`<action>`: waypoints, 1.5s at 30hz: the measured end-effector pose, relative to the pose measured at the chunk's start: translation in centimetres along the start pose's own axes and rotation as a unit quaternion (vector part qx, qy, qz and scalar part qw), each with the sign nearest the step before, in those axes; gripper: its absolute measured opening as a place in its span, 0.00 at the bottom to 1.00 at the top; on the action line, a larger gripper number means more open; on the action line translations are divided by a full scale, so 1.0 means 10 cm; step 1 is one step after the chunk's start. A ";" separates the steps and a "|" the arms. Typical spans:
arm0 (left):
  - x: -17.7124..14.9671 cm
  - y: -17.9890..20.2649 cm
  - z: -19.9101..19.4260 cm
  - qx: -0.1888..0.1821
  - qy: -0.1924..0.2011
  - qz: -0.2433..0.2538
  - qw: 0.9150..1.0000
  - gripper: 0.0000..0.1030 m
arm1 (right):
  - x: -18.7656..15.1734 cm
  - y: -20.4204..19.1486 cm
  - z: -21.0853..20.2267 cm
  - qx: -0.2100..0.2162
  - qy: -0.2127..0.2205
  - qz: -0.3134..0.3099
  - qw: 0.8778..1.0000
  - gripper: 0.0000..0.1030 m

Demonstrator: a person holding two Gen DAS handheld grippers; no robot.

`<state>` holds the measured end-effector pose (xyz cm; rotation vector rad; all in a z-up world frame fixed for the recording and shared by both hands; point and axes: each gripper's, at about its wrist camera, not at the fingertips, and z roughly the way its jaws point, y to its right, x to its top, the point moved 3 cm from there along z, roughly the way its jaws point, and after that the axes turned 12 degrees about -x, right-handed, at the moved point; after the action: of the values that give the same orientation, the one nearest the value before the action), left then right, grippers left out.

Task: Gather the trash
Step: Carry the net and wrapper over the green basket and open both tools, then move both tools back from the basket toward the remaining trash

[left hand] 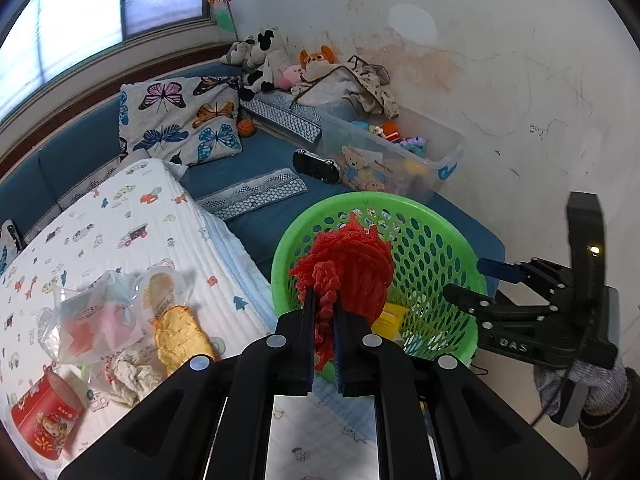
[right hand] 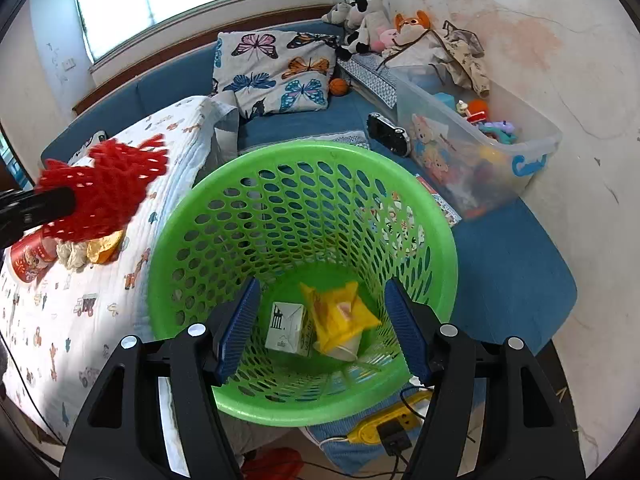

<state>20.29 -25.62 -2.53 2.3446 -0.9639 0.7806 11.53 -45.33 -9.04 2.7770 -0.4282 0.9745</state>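
Note:
My left gripper (left hand: 324, 300) is shut on a red foam net (left hand: 352, 256) and holds it over the near rim of the green mesh basket (left hand: 400, 200). The right wrist view shows the net (right hand: 104, 196) at the left, above the bed. My right gripper (right hand: 320, 284) stands open over the basket (right hand: 304, 152) with nothing between its pads. At the bottom of the basket lie a yellow wrapper (right hand: 340, 316), a white carton (right hand: 286, 328) and a paper cup (right hand: 344, 350). A plastic bag (left hand: 92, 320), a golden wrapper (left hand: 180, 336), a crumpled tissue (left hand: 132, 376) and a red can (left hand: 44, 416) lie on the patterned quilt.
A clear toy bin (left hand: 392, 160) stands behind the basket against the wall, with a black handheld console (left hand: 316, 166) beside it. A butterfly pillow (left hand: 180, 120) and plush toys (left hand: 260, 60) fill the far corner. A yellow power strip (right hand: 384, 424) lies on the floor below the basket.

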 end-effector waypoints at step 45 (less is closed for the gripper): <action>-0.71 -0.97 -1.19 0.124 0.062 -0.103 0.985 0.61 | 0.24 -1.13 -0.80 0.093 0.074 -0.086 0.989 0.67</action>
<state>19.53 -8.85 -0.70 2.5190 -0.5883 0.9960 12.30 -33.22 -2.03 2.8174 -0.0786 1.2228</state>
